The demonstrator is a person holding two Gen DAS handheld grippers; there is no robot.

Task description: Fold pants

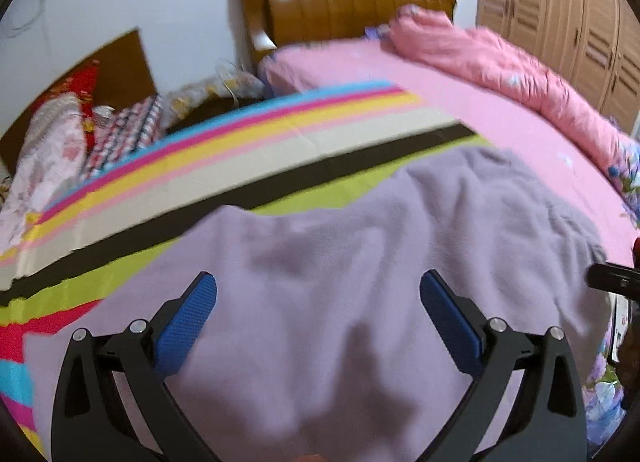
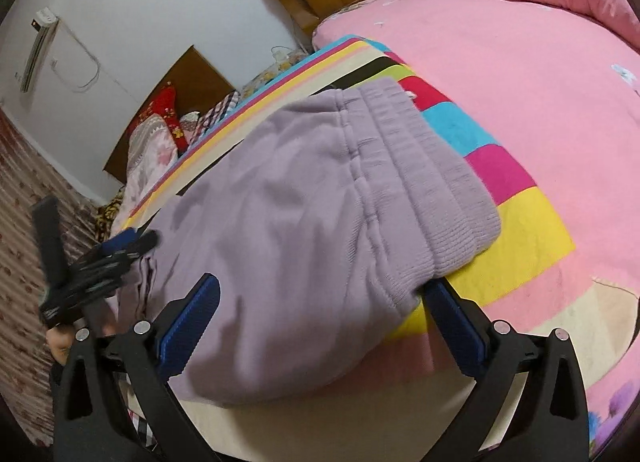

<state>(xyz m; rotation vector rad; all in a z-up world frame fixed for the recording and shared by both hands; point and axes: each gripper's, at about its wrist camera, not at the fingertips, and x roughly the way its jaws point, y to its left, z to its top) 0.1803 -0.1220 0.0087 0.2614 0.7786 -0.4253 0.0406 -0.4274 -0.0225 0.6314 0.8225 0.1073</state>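
On striped blanket [image 2: 520,238]: lilac pants [image 2: 304,221] folded; both hand-held grippers, left [image 1: 318,322] and right [image 2: 320,326], wide open, empty.

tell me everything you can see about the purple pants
The lilac fleece pants lie folded in a thick bundle on the rainbow-striped blanket covering the pink bed. A wide ribbed elastic waistband with stitched rows faces right. The fabric looks soft, fuzzy and lightly rumpled. The right tool straddles the near edge, open; the left tool hovers open above it.

Even indoor light; glare on the headboard [image 1: 344,1]; motion blur; strong fisheye bending, dark corners.
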